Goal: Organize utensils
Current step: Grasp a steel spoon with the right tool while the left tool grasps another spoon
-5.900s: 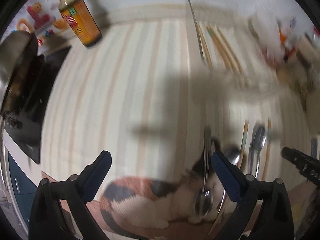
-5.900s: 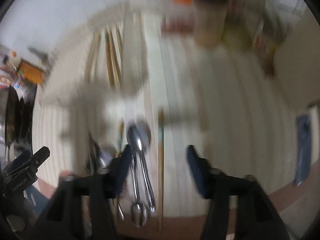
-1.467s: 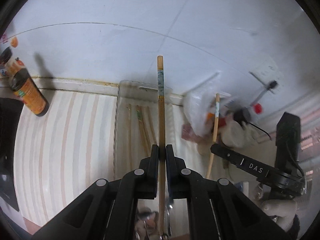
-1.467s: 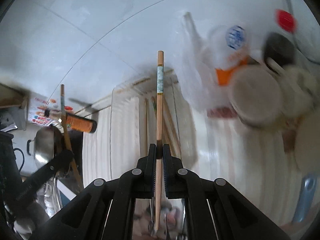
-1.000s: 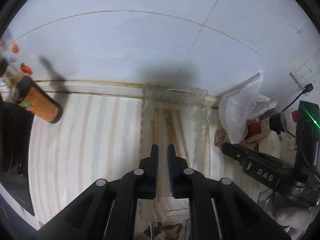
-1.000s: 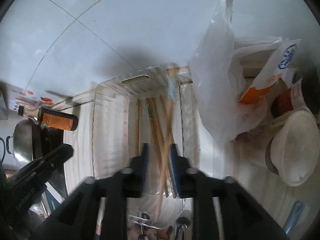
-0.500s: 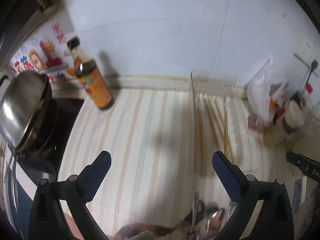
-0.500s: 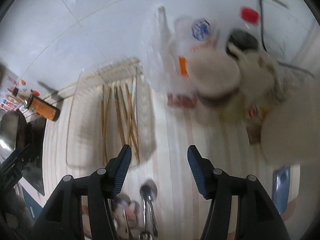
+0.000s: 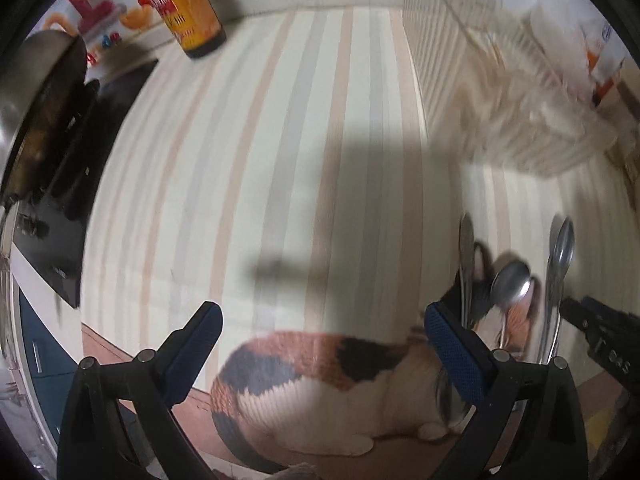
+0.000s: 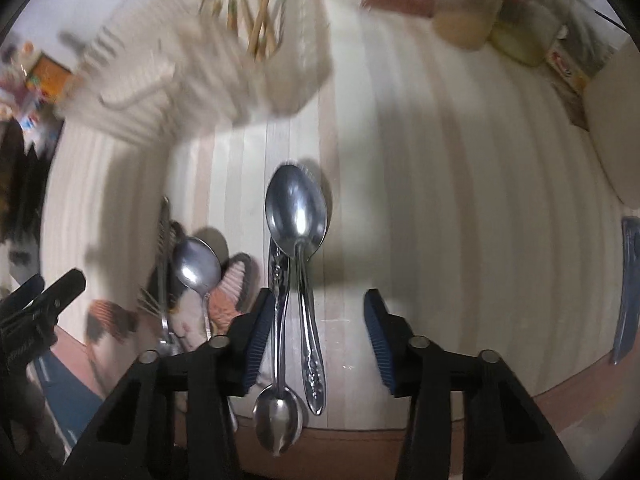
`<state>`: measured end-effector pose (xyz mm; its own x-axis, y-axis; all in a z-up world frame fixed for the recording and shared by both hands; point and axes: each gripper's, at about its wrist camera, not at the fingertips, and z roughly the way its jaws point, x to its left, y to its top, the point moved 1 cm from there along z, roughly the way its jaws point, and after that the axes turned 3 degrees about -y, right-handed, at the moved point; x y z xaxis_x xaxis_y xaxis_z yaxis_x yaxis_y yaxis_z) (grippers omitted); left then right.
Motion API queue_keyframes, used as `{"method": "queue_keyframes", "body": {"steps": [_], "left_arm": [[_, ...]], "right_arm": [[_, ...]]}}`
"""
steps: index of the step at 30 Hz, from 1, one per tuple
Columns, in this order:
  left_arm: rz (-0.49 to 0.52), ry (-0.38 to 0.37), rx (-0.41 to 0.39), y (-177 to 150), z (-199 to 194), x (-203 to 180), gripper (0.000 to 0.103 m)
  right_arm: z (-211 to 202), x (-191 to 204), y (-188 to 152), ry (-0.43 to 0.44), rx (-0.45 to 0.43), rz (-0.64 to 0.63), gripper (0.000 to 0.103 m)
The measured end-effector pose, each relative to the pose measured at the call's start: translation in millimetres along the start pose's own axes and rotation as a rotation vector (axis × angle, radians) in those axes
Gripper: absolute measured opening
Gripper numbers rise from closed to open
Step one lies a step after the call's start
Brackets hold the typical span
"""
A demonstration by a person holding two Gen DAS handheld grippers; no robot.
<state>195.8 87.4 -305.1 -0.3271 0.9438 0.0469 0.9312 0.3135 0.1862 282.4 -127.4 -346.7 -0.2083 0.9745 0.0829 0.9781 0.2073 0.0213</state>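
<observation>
In the left wrist view, the left gripper [image 9: 322,330] has its jaws wide apart and holds nothing, above the striped table [image 9: 280,140]. A calico cat [image 9: 332,384] lies under the table edge. Spoons [image 9: 512,284] lie to the right.

In the right wrist view, the right gripper [image 10: 318,320] is also spread apart and empty. The large spoon [image 10: 298,216] lies between its fingers [image 10: 378,344]. Chopsticks [image 10: 260,28] rest in the clear tray [image 10: 296,72] behind.
</observation>
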Motion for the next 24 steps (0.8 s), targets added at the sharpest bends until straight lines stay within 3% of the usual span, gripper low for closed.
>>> {"method": "queue_keyframes", "body": {"steps": [1,2,4,7,8,14,18,21,24], "left_arm": [[0.006,0.000,0.006,-2.6,1.4,-1.9,0.103],[0.019,0.001,0.012,-5.1,2.6,-5.0,0.103],[0.036,-0.015,0.021,-11.0,2.6,-11.3,0.103],[0.054,-0.085,0.049,-22.6,-0.7,-25.1,0.103],[0.065,-0.109,0.059,-27.1,-1.2,-30.4,0.102],[0.146,-0.186,0.126,-45.1,9.3,-68.0,0.094],[0.184,-0.171,0.158,-51.0,21.6,-87.3,0.092],[0.223,-0.131,0.171,-53.8,31.4,-96.1,0.075],[0.228,-0.125,0.155,-54.8,32.4,-101.1,0.072]], "right_arm": [[2.4,1.9,-2.0,-0.023,-0.007,-0.017,0.032],[4.5,3.1,-3.9,-0.048,-0.009,-0.033,0.018],[9.1,-0.8,-7.5,-0.086,-0.008,-0.040,0.008],[13.7,-19.7,-14.7,-0.109,0.001,-0.013,0.007],[13.1,-27.9,-16.9,-0.215,0.034,-0.010,0.007],[16.1,-79.8,-35.9,-0.220,0.060,0.077,0.007],[21.1,-104.2,-48.7,-0.196,0.060,0.112,0.007],[25.1,-112.1,-53.8,-0.180,0.055,0.124,0.007],[28.5,-112.7,-52.7,-0.175,0.051,0.125,0.007]]}}
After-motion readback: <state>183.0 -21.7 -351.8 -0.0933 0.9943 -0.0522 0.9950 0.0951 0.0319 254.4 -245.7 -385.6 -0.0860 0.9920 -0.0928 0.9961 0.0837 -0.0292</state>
